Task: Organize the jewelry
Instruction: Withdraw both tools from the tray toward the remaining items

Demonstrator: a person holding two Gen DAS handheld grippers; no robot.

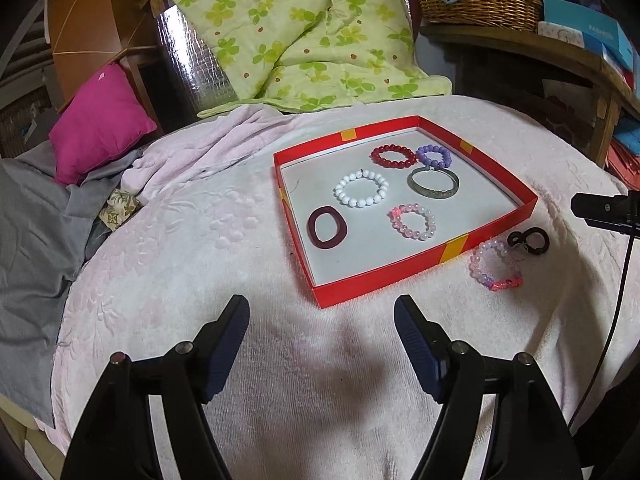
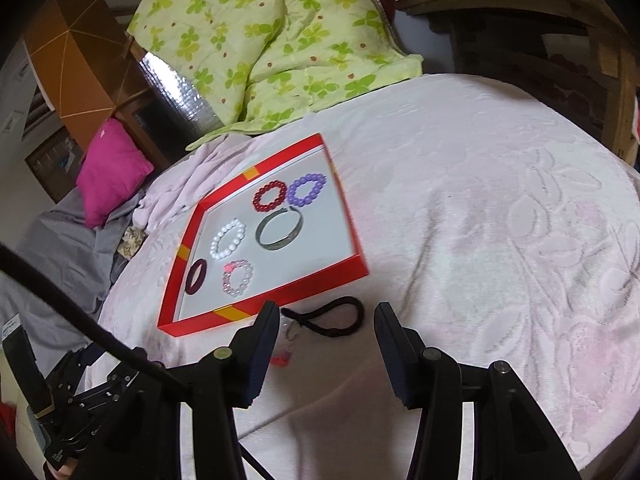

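Red tray (image 1: 424, 276) set on pale pink blanket (image 1: 200, 240), holding six pieces: dark red ring (image 1: 327, 228) at near left, white bead bracelet (image 1: 362, 188) beyond it, pink bead bracelet (image 1: 413, 220) near centre, metal bangle (image 1: 433, 182) further back, red bead bracelet (image 1: 394, 156) and purple bead bracelet (image 1: 434, 155) side by side at far end. Outside the tray, just off its near right corner: pale pink and purple bead bracelet (image 1: 496, 266), touching black hair tie (image 1: 528, 242). Left gripper (image 1: 322, 322) spread wide, empty, over bare blanket near the tray's near edge. Right gripper (image 2: 326, 322) part open, nothing clamped, hair tie lying just beyond and between fingertips. Green floral quilt (image 1: 300, 28) at far side; magenta cushion (image 1: 100, 124) at left.
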